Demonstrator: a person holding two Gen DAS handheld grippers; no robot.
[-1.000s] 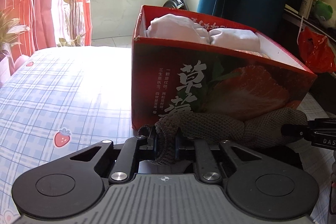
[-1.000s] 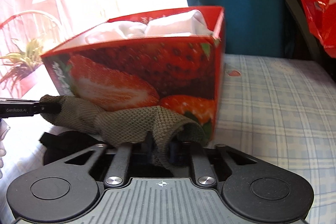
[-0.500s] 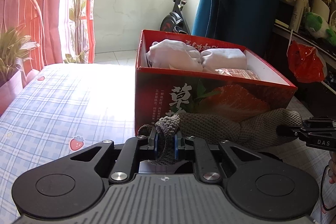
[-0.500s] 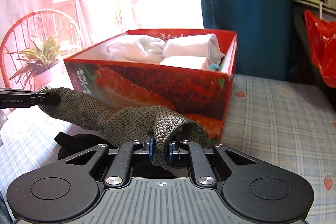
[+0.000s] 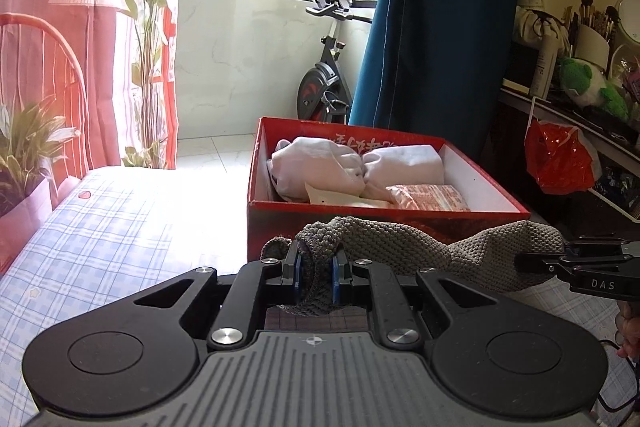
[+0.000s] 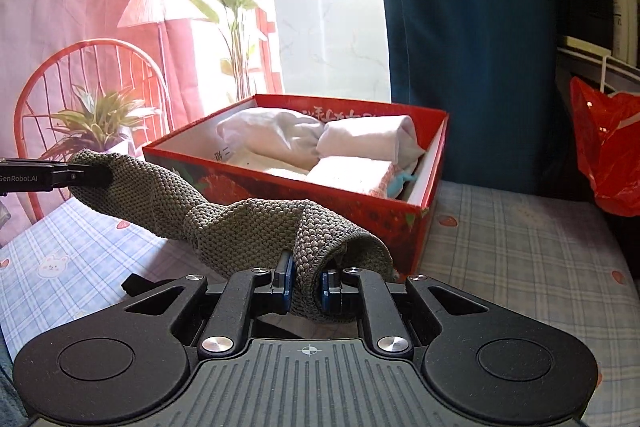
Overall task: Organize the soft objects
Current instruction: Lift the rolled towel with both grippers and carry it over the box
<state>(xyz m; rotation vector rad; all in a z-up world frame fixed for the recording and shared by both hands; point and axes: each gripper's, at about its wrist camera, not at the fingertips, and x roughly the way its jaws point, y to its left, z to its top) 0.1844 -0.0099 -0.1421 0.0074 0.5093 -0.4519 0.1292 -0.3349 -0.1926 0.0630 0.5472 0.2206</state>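
A grey-green knitted cloth (image 5: 404, 247) hangs stretched between my two grippers, in front of and near rim height of a red strawberry box (image 5: 384, 223). My left gripper (image 5: 316, 277) is shut on one end of it. My right gripper (image 6: 306, 285) is shut on the other end (image 6: 248, 227). In the left wrist view the right gripper (image 5: 536, 261) shows at the right edge; in the right wrist view the left gripper (image 6: 90, 175) shows at the left edge. The box (image 6: 360, 203) holds white rolled cloths (image 5: 320, 167) and a patterned folded one (image 5: 430, 197).
The box stands on a bed with a blue checked sheet (image 5: 100, 235). A red plastic bag (image 5: 560, 163) hangs at the right by a cluttered shelf. A blue curtain (image 5: 436, 27), an exercise bike (image 5: 324, 79) and a pink printed curtain (image 6: 80, 7) lie beyond.
Both grippers have risen with the knitted cloth, from low against the box's front wall to about rim height. The inside of the box now shows.
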